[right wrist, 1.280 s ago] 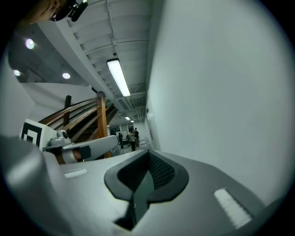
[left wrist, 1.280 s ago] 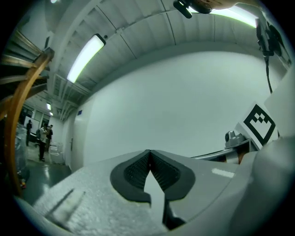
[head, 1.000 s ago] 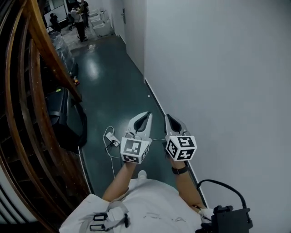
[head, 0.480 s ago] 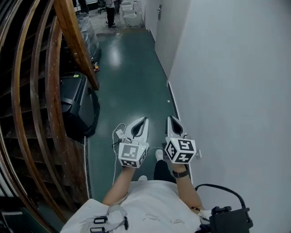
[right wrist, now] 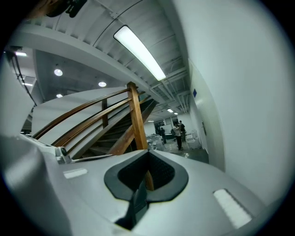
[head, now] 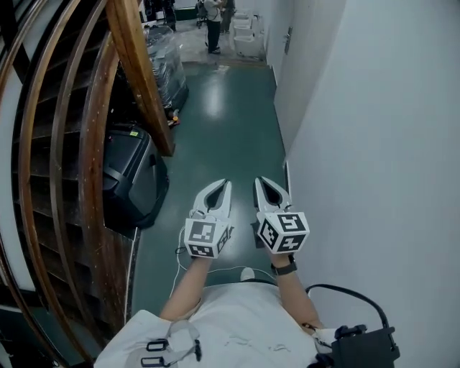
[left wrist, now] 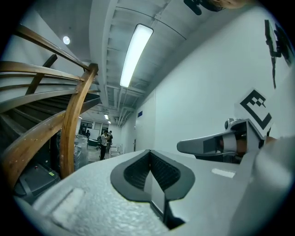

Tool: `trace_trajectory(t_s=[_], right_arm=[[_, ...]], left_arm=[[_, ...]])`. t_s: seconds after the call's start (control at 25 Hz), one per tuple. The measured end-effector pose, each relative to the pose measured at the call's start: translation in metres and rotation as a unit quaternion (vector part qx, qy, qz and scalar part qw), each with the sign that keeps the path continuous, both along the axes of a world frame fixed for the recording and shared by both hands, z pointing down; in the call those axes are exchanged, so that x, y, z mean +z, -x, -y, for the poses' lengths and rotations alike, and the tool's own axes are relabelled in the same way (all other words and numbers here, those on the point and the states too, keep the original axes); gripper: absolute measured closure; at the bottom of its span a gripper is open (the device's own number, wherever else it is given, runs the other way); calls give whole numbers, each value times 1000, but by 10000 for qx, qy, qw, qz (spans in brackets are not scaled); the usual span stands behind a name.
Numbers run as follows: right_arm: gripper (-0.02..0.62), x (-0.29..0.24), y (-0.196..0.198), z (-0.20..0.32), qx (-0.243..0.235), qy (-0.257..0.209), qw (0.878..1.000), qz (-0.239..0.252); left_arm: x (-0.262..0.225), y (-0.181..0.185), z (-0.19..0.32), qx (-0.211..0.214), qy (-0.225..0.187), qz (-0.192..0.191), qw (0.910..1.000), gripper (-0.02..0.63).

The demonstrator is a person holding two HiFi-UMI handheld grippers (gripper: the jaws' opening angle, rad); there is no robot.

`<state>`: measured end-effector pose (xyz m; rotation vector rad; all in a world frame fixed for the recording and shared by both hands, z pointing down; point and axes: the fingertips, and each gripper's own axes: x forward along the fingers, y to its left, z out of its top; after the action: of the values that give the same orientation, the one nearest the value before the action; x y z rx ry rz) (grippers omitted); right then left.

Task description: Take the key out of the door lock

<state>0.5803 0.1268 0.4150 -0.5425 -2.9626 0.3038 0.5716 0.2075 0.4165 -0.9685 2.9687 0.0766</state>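
Observation:
No key or lock shows up close in any view. Far down the white wall on the right there is a door with a dark handle [head: 288,34], too small for me to make out a key. My left gripper [head: 226,185] and right gripper [head: 259,180] are held side by side in front of the person's chest, over the green floor, pointing down the corridor. Both are shut with nothing between the jaws, as the left gripper view [left wrist: 150,153] and the right gripper view [right wrist: 148,156] also show. The right gripper's side [left wrist: 216,144] shows in the left gripper view.
A curved wooden stair railing [head: 140,72] runs along the left. A black case [head: 129,176] stands on the floor below it, with a plastic-wrapped stack [head: 167,65] farther on. A white cable [head: 180,255] lies on the floor by the person's feet. People [head: 213,21] stand at the far end.
The view has moved forward along the corridor, and the far end and the door have come closer. The cable has slid back under the arms. Both grippers keep the same shut pose.

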Motion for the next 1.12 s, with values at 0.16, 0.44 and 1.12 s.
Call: trace_trajectory(t_s=[0.16, 0.44, 1.12], right_arm=[[595, -8, 29, 20, -591, -201, 9974, 350], [594, -1, 72, 61, -814, 5, 9937, 775], [598, 18, 374, 79, -375, -173, 9964, 735]], left_arm=[[-4, 40, 44, 72, -45, 5, 10000, 604], [17, 90, 78, 34, 227, -326, 9992, 604], [39, 397, 87, 334, -241, -595, 9974, 612]])
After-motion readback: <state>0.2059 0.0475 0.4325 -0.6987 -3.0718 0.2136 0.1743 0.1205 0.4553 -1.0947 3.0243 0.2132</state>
